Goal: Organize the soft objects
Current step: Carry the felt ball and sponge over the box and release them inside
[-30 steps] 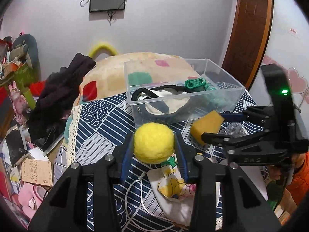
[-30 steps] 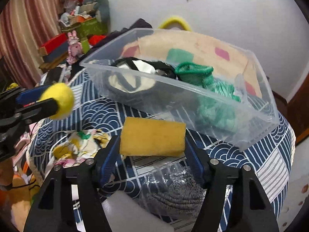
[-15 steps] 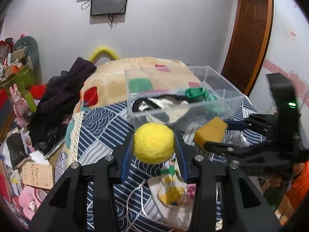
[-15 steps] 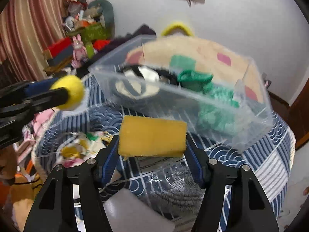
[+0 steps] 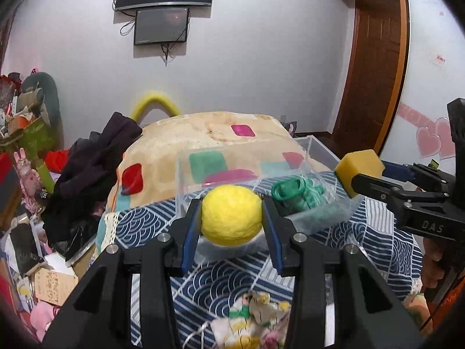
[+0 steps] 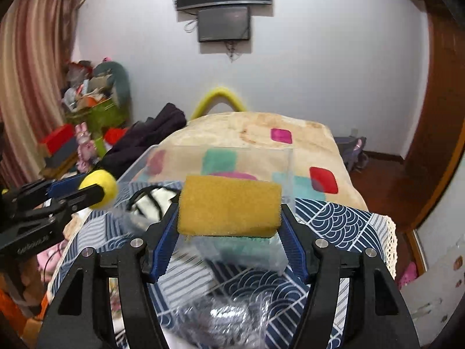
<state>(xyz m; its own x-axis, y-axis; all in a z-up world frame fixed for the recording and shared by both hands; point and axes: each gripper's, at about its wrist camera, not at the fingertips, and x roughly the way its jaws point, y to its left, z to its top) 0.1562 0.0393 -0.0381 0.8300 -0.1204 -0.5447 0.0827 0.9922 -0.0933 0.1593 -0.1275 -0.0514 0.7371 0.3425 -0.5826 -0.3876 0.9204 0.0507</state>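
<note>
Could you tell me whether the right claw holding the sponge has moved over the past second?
Yes. The right claw has risen with the sponge: the clear bin, earlier above the sponge, now sits level with and below it in the right wrist view.

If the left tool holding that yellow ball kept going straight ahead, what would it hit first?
Probably the clear plastic bin: the left tool, shut on the yellow ball, points at its near wall, though the depth is hard to judge.

A blue wave-patterned tablecloth [image 5: 139, 226] carries a clear bin [image 5: 319, 148] and floral cloth [image 5: 255, 320].
</note>
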